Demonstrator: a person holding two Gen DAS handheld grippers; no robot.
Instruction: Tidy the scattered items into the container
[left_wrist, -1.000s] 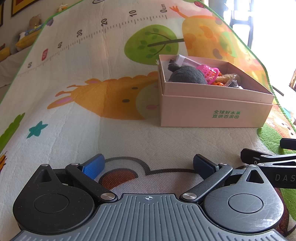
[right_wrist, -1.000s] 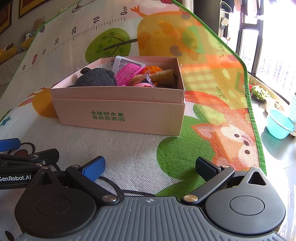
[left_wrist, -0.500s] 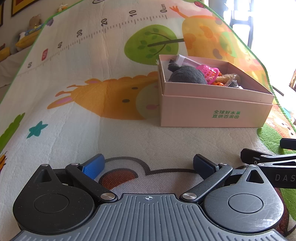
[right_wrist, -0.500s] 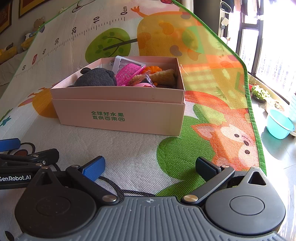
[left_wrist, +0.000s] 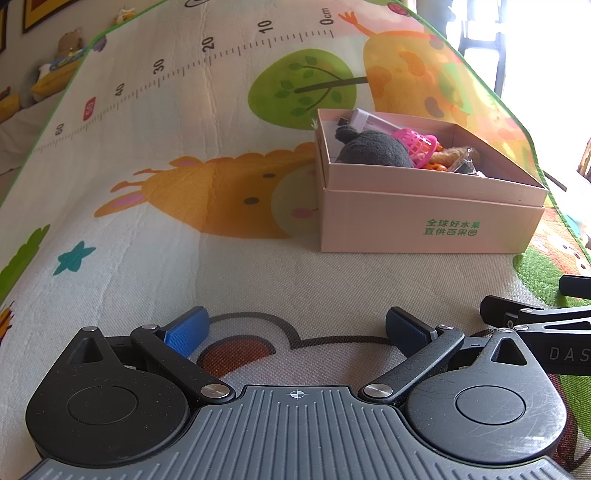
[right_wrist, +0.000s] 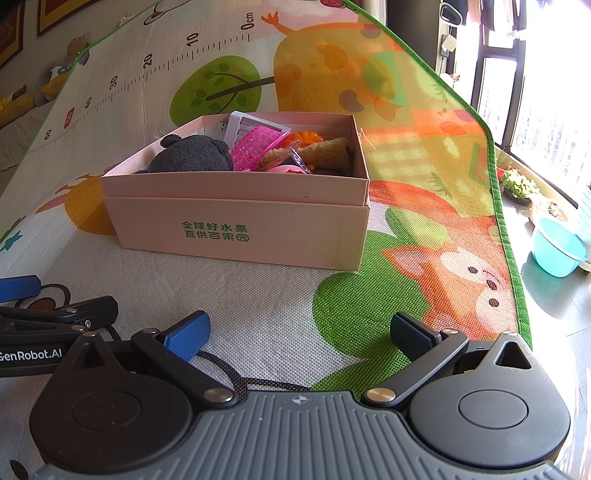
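Observation:
A pink cardboard box (left_wrist: 432, 221) (right_wrist: 236, 229) with green lettering stands on the play mat. Inside it lie a dark grey plush toy (left_wrist: 373, 149) (right_wrist: 192, 155), a pink plastic basket (left_wrist: 415, 144) (right_wrist: 255, 147), a white packet (right_wrist: 243, 123), an orange piece (right_wrist: 304, 137) and a brown plush piece (right_wrist: 325, 155). My left gripper (left_wrist: 295, 328) rests low on the mat, short of the box and to its left, open with nothing between its fingers. My right gripper (right_wrist: 299, 332) sits in front of the box, also open and empty.
The colourful play mat (left_wrist: 184, 147) has a printed ruler along its far side. The right gripper's body (left_wrist: 535, 321) shows at the left view's right edge; the left gripper's body (right_wrist: 44, 321) shows at the right view's left edge. A teal basin (right_wrist: 557, 251) stands on the floor beyond the mat's right edge.

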